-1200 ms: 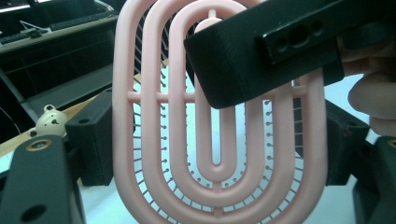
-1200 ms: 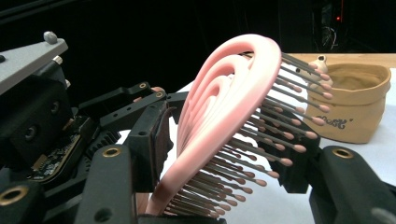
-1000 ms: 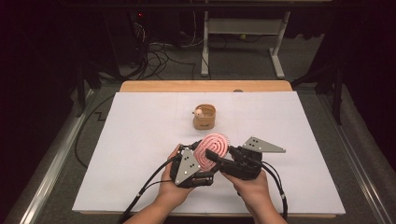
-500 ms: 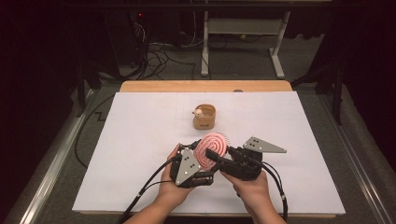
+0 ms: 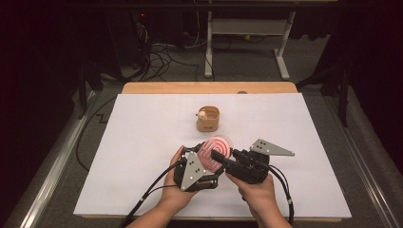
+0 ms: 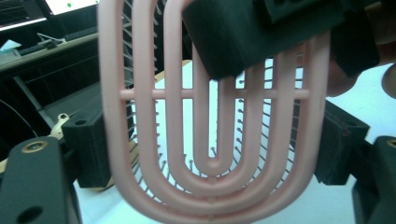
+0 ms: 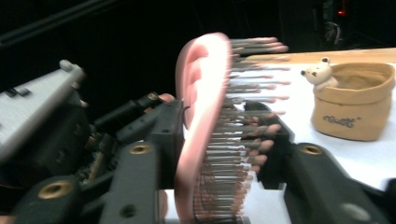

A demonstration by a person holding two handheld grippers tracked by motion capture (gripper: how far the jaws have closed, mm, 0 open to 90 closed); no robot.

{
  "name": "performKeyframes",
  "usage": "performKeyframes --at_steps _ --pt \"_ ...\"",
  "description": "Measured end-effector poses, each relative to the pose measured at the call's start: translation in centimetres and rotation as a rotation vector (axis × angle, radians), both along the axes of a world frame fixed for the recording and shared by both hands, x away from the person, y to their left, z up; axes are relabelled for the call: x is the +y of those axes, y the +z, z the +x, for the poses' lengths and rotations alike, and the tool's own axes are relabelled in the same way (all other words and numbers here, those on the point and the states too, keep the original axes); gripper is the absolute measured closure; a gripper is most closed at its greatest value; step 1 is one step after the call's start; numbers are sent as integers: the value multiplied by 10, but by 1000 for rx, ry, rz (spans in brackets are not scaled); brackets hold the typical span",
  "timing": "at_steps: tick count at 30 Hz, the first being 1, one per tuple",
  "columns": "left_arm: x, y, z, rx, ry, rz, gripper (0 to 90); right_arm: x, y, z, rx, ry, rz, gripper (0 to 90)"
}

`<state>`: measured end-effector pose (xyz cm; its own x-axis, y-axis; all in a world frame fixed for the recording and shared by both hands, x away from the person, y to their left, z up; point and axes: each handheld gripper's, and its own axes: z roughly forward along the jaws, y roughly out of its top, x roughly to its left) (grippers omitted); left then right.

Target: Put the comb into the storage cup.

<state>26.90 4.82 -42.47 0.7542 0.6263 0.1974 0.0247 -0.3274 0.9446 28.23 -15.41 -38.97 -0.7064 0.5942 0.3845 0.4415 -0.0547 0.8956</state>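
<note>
Near the lower middle of the high view, both my hands meet above the white worktop (image 5: 142,142), and between them I hold a pink brush (image 5: 215,151) with a ringed, open back. My left claw (image 5: 202,164) grips the brush across its width: in the left claw view the brush (image 6: 210,140) stands in the centre of the frame, and one black jaw presses on each of its long edges, at the left and at the right of the frame. My right claw (image 5: 219,156) comes from the right side of the high view. Its jaws have just been closing, and now they are clenched on the brush. In the right claw view I see the brush (image 7: 205,130) from its edge, in the middle of the frame, with one jaw on the pink back and the other jaw against the bristles. Higher in the high view, well apart from my hands, a small tan pouch (image 5: 208,118) with a little bear figure on its rim stands on the worktop.
</note>
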Motion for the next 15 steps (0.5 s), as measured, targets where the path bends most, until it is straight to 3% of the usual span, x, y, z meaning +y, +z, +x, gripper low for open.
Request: performKeyframes --at_steps 15 --pt "1 1 0 -2 -11 -8 192 2 3 -4 -43 -8 -19 642"
